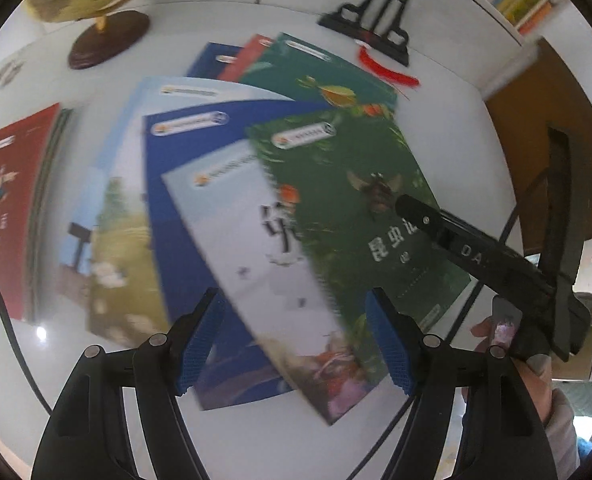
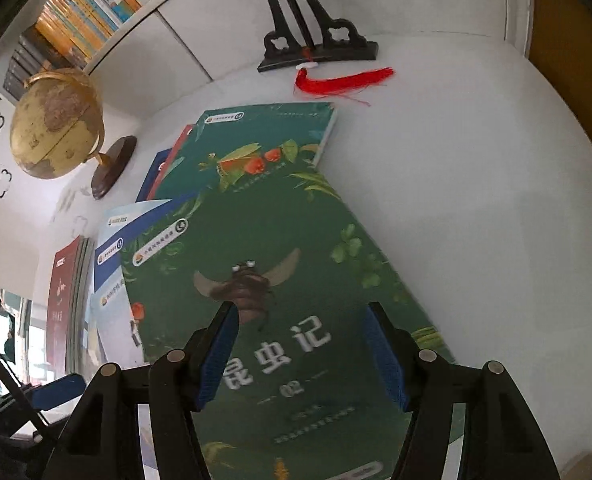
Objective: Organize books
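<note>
Surface: we are facing a white surface littered with overlapping paperbacks.
Top book: insect book is lying uppermost, thin, floppy, glossy; we are favouring its free right edge.
Tools: left tool and right tool are both hovering spread, holding nothing.

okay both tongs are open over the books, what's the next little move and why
Probably lower the right tongs onto the near edge of the green insect book and close. It lies on top of the fanned pile, directly beneath them, while the left tongs hover open over the white book.
</note>
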The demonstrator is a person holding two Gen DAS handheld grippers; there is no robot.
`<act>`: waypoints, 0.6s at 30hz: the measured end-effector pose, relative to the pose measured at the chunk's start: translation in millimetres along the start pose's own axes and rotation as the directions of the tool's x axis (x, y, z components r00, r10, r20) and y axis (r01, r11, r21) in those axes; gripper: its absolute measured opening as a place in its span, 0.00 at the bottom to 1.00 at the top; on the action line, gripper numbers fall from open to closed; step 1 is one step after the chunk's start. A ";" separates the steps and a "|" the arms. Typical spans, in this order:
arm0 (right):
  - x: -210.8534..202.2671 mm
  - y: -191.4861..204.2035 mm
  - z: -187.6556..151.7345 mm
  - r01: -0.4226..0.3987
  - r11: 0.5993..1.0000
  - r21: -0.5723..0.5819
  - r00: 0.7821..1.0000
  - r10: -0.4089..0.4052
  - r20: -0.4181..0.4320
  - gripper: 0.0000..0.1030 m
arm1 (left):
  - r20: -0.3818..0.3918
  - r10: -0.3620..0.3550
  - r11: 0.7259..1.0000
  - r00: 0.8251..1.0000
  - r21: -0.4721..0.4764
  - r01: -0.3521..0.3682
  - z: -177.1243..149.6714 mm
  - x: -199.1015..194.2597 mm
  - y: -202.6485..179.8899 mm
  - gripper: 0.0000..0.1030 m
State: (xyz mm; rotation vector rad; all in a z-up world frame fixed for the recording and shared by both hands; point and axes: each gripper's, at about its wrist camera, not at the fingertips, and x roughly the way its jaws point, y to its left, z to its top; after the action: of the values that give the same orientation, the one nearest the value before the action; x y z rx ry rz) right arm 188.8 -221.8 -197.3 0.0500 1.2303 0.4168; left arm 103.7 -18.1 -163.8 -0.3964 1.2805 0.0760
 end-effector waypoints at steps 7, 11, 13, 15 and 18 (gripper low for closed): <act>3.0 -7.8 3.3 0.041 0.998 -0.039 0.999 -0.041 0.007 0.61 | -0.038 0.025 0.999 0.999 0.026 -0.024 -5.9 13.2 -14.5 0.69; 3.0 -8.4 3.8 0.045 0.998 -0.053 0.999 -0.044 0.006 0.61 | -0.066 0.009 1.000 0.998 0.029 -0.007 -6.1 18.5 -13.1 0.69; 2.7 -11.7 3.3 0.047 0.998 -0.031 0.999 -0.046 0.011 0.61 | -0.086 -0.026 0.999 0.996 0.021 0.027 -6.1 22.0 -13.3 0.69; 1.9 -12.6 3.4 0.042 0.999 -0.030 0.999 -0.041 0.012 0.61 | -0.092 -0.045 0.999 0.995 0.016 0.047 -6.4 22.8 -14.7 0.69; 3.0 -11.1 3.4 0.068 0.996 -0.065 0.998 -0.068 -0.001 0.63 | -0.095 -0.051 0.998 0.994 0.022 0.054 -5.9 25.4 -19.2 0.69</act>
State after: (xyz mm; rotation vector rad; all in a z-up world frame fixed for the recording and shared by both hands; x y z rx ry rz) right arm 195.8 -230.5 -201.7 -0.0485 1.2171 0.3976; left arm 110.9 -42.0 -184.4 -0.4168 1.3620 -0.0029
